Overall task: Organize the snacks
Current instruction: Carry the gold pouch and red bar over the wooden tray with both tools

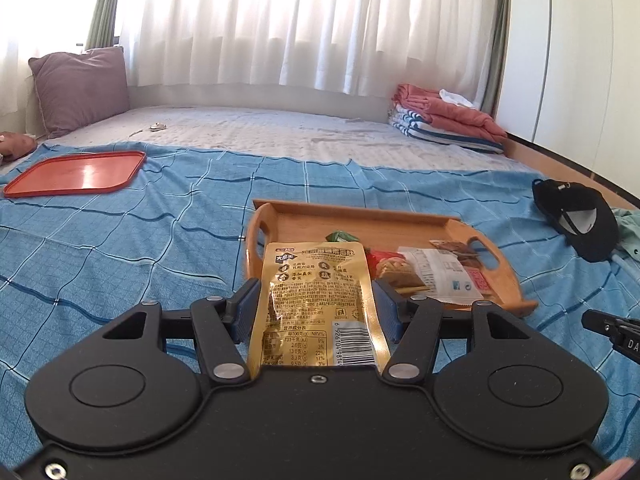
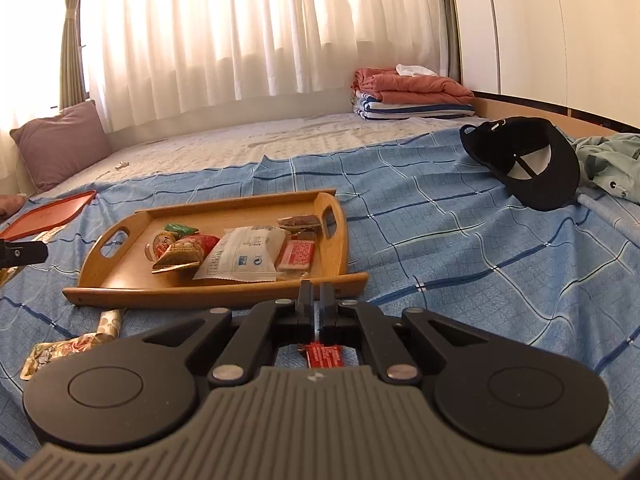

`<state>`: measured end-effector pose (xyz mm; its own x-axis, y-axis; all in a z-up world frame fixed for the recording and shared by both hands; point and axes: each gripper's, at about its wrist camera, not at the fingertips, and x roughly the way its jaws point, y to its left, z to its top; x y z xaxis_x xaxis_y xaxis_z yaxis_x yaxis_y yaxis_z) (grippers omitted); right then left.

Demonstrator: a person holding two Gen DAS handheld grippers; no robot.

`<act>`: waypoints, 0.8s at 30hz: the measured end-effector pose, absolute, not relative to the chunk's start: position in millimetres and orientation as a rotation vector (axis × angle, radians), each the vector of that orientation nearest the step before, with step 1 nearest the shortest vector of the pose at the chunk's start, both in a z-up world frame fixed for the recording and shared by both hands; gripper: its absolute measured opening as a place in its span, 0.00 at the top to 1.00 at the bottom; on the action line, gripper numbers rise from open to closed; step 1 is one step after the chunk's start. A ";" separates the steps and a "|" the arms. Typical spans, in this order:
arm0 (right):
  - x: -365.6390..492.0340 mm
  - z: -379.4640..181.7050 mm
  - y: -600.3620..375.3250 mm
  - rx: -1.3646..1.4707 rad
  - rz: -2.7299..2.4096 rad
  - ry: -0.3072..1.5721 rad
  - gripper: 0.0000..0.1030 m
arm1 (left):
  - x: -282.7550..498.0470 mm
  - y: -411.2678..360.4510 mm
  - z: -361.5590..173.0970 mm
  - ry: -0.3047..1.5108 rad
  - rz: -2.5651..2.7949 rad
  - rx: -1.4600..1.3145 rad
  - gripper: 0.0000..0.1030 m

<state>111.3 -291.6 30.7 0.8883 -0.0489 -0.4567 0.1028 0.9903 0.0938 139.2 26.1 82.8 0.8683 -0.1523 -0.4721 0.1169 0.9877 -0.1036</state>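
The left gripper [image 1: 316, 304] clamps a gold snack pouch [image 1: 316, 300] by its two long edges, its blue pads [image 1: 245, 309] pressed to either side; the pouch's long axis runs straight forward along the fingers, barcode end toward the camera and top end pointing at the wooden tray [image 1: 360, 216], whose near left corner it overlaps in this view. The right gripper [image 2: 316, 296] has its fingers drawn nearly together on a thin red snack packet [image 2: 325, 354], which trails back beneath the jaws toward the camera; its fingertips sit just before the wooden tray's near rim [image 2: 216, 290].

All of this is over a bed covered by a blue checked sheet [image 2: 420, 232]; near the camera on the left of the right wrist view lie a loose patterned packet [image 2: 52, 354] and a small spotted roll [image 2: 109, 322]. The tray holds a white packet [image 2: 240, 260], a red-and-gold packet [image 2: 180, 254], a small green one [image 2: 181, 228] and a flat red bar [image 2: 298, 254]. Farther left lies an orange plastic tray [image 1: 78, 172]; to the right a black cap [image 2: 528, 160] and a pale green garment [image 2: 612, 160]. Beyond is bare quilted mattress [image 1: 260, 132], a mauve pillow [image 1: 80, 88], folded bedding [image 1: 444, 120], then white curtains [image 1: 300, 24] over a bright window.
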 end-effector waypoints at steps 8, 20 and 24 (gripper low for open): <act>98.7 -1.0 -302.0 0.053 -0.026 0.590 0.50 | 137.6 28.4 61.1 0.542 -0.134 -0.060 0.44; 119.2 -28.2 -298.3 0.079 -0.047 0.662 0.71 | 135.4 17.3 55.0 0.559 -0.149 -0.041 0.44; 116.8 -13.2 -295.5 0.070 -0.084 0.579 0.72 | 139.6 17.4 56.3 0.564 -0.145 -0.052 0.44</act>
<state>116.8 -295.5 -13.2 0.8335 -0.0600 -0.5493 0.0991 0.9942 0.0418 139.6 17.4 56.3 0.8352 -0.1512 -0.5287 0.1228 0.9885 -0.0887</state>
